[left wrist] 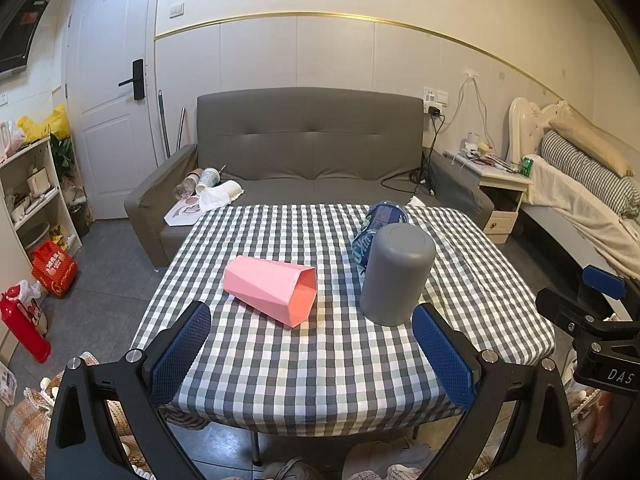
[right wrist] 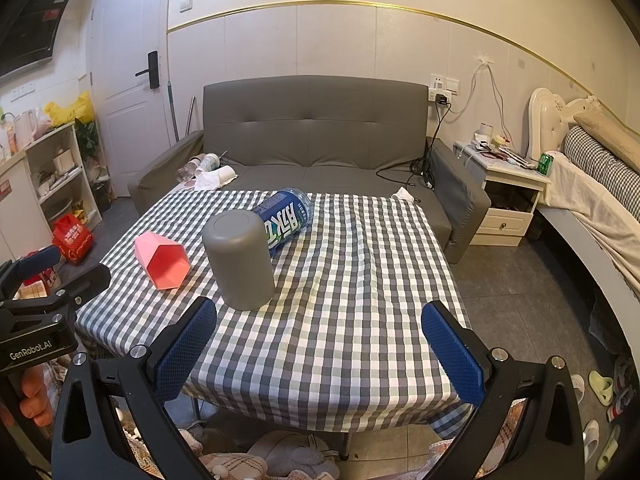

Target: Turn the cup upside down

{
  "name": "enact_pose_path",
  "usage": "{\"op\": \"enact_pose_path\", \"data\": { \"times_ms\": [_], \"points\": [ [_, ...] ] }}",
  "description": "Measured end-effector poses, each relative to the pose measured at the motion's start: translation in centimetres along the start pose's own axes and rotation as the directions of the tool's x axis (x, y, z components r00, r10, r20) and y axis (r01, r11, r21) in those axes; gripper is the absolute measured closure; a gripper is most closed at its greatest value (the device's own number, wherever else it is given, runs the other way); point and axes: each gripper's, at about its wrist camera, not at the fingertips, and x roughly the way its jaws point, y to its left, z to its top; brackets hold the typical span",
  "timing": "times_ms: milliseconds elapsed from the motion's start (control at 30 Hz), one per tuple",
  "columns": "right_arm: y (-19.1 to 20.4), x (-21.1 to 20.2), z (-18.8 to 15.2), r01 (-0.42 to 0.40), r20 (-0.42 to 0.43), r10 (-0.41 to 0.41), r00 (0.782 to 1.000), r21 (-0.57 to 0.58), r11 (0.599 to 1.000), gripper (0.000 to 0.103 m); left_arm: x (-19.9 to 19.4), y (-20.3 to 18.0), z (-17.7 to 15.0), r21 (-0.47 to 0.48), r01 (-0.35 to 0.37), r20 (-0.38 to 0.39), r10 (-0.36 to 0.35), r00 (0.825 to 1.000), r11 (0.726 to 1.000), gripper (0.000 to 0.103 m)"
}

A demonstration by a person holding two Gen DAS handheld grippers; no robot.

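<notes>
On table, grey cup (left wrist: 396, 274) inverted, right view (right wrist: 239, 258) shows bottle label (right wrist: 285, 223)

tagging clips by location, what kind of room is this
Most likely a small studio flat or bedsit, living and sleeping in one room: a grey padded sofa stands behind the small table with a grey-and-white checked cloth, and a bed with a white carved headboard sits along the right wall.

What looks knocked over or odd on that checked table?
The pink cup lies on its side, and the blue bottle lies tipped behind the grey cup, which stands mouth down. Nothing looks spilled.
</notes>
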Motion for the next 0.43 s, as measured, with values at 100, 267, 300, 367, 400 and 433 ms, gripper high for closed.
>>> {"op": "enact_pose_path", "data": {
  "times_ms": [100,267,300,367,400,433],
  "points": [
    [0.0,0.01,0.0,0.0,-0.002,0.0,1.0,0.001,1.0,0.0,0.06,0.0,-0.09,-0.001,0.001,-0.002,-0.001,1.0,1.0,0.0],
    [0.0,0.02,0.0,0.0,-0.003,0.0,1.0,0.0,1.0,0.0,0.19,0.08,-0.27,-0.005,0.002,-0.008,-0.002,1.0,1.0,0.0],
    [0.0,0.06,-0.07,0.001,-0.004,-0.001,1.0,0.0,1.0,0.0,0.15,0.13,-0.34,-0.007,0.002,-0.008,-0.002,1.0,1.0,0.0],
    [0.0,0.06,-0.07,0.0,-0.003,0.0,1.0,0.001,1.0,0.0,0.21,0.05,-0.28,-0.004,-0.001,-0.008,0.001,1.0,1.0,0.0],
    [-0.01,0.06,-0.07,0.001,-0.002,-0.001,1.0,0.001,1.0,0.0,0.21,0.03,-0.32,-0.003,-0.001,-0.008,0.001,1.0,1.0,0.0],
    [-0.01,0.06,-0.07,0.001,-0.002,-0.001,1.0,0.001,1.0,0.0,0.22,0.02,-0.3,-0.003,0.0,-0.008,0.0,1.0,1.0,0.0]
  ]
}}
